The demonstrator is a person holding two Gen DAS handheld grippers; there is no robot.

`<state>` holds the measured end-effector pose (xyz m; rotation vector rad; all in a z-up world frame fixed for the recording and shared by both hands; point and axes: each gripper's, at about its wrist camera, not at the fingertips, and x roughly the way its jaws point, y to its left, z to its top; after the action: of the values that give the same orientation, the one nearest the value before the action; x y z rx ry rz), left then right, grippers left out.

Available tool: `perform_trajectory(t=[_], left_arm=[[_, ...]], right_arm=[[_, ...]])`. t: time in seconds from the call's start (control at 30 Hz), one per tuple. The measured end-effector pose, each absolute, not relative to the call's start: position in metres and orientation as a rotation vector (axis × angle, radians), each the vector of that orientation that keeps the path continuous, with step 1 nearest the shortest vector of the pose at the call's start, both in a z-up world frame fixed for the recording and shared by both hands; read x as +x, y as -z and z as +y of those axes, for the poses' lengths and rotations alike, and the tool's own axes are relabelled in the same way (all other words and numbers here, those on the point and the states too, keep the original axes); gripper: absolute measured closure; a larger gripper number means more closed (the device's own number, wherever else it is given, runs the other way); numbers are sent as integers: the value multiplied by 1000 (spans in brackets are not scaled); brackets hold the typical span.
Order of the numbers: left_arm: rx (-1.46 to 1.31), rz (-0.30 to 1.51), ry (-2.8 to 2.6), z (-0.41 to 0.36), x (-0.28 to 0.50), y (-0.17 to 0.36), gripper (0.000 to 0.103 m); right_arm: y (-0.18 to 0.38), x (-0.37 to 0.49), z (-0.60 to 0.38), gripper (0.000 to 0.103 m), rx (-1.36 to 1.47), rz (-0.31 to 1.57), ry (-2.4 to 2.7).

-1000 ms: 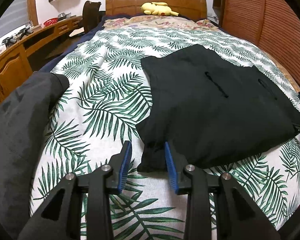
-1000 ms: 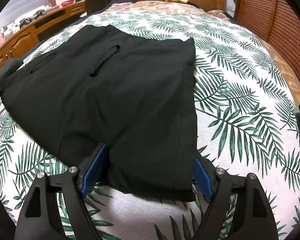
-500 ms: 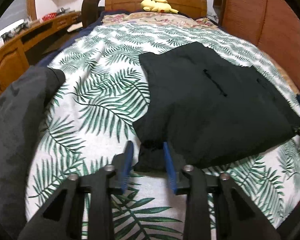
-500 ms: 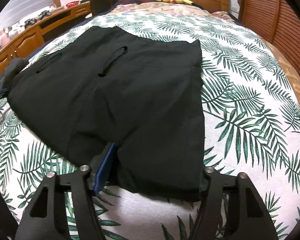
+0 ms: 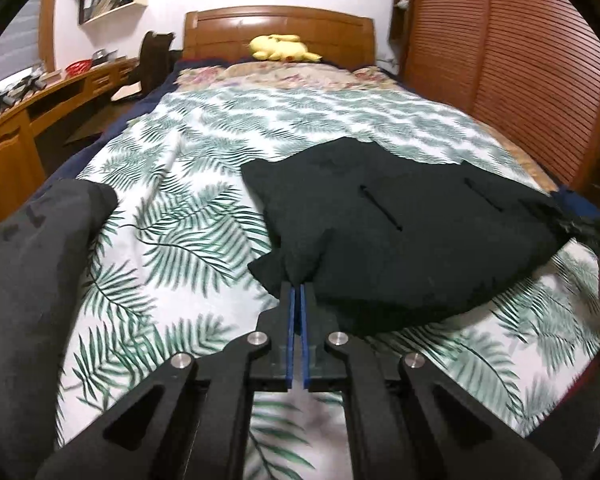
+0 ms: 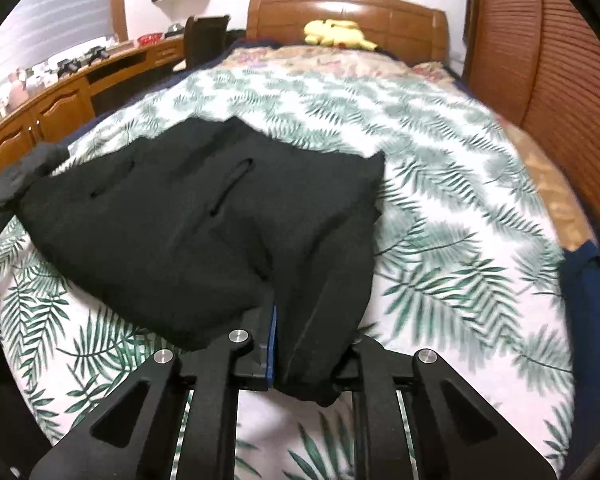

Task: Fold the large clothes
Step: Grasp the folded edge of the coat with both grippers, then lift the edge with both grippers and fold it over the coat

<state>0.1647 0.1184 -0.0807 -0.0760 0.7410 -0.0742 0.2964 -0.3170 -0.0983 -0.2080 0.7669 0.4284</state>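
A black garment, partly folded, lies on the palm-leaf bedspread. My left gripper is shut on the garment's near left corner, which bunches up at the blue pads. In the right wrist view the same black garment spreads ahead, and my right gripper is shut on its near right corner; cloth drapes over the right finger and hides its pad. Both near corners are lifted off the bed.
A dark grey garment lies heaped at the bed's left edge. A yellow plush toy sits by the wooden headboard. A wooden desk runs along the left, a slatted wardrobe along the right. Blue cloth lies at the right edge.
Both grippers closed from open onto the garment's near corners and rose, lifting that edge off the bed; the view tilted up toward the headboard.
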Motion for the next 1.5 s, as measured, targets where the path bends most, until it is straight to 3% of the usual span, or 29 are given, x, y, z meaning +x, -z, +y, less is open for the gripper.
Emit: perform_trajectory(t=[0.4,0.83,1.17,1.43,1.5], left_arm=[[-116,754,167,78,99,90,103],[-98,775,162,73,87,93,102],[-100,773,157,76,76,87,99],[-93,737,142,77,64,78,98],[-90,734,146,75,63,77,98]], right_arm=[[87,207,-378,92,-191,813,-393],[113,207,-382,83,-158,869,-345],[133,216,-396,51,-62,947,-338],[134,216,-396,50,-56,952,-336],[130,214,-393,65,-57,941,-356]])
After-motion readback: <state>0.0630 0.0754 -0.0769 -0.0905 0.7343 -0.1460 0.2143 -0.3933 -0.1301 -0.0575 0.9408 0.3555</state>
